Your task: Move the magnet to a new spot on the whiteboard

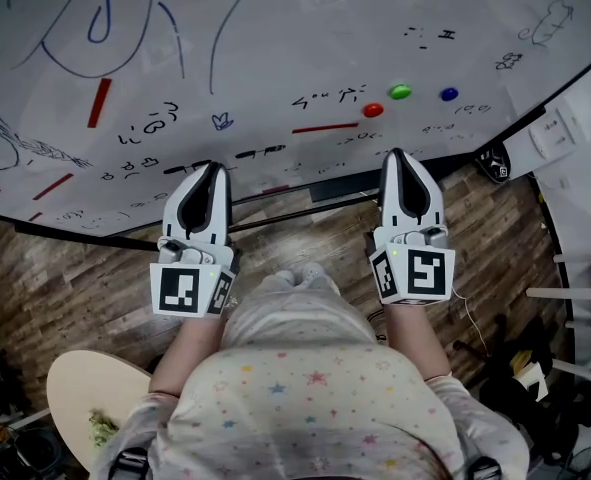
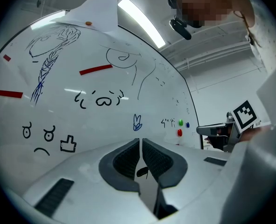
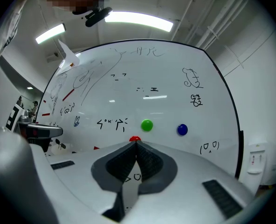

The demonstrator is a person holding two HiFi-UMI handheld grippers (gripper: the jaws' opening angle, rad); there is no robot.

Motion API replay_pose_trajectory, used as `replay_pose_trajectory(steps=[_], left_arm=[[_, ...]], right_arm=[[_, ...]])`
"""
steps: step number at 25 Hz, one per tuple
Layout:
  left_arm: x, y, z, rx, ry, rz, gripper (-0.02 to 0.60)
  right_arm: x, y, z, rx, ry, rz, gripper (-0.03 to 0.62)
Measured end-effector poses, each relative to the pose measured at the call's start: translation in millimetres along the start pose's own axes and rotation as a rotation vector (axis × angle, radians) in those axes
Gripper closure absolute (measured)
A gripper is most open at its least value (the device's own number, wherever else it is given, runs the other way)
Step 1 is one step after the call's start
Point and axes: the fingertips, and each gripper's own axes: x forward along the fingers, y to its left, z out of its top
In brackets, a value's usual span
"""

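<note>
Two grippers are being held side by side, level and aimed at the lower edge of the whiteboard, above a wooden floor. The left gripper is being held with its jaws pressed together, only a thin slit showing between the ribbed pads and nothing being gripped. The right gripper is likewise being held shut, its tips meeting in a point, and it is empty.

Three round magnets are being carried by the board, ahead of the right gripper. The red magnet is sitting lowest and nearest, just beyond the closed tips and slightly to their left in the head view, apart from them; in the right gripper view it is being half hidden behind the jaw tips. The green magnet is being shown just up and right of the red one, and the blue magnet further right, at about the green one's height.

Pen scribbles and a long red strip are being displayed on the board's left part, well apart from the magnets.
</note>
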Motion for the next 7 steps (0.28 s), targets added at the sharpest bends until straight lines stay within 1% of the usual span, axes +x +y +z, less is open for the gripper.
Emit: replay_pose_trajectory(steps=[7], left_arm=[[2.8, -3.6, -1.8, 0.002, 0.005, 0.002, 0.552]], right_arm=[[-0.3, -6.3, -0.7, 0.013, -0.002, -0.004, 0.594]])
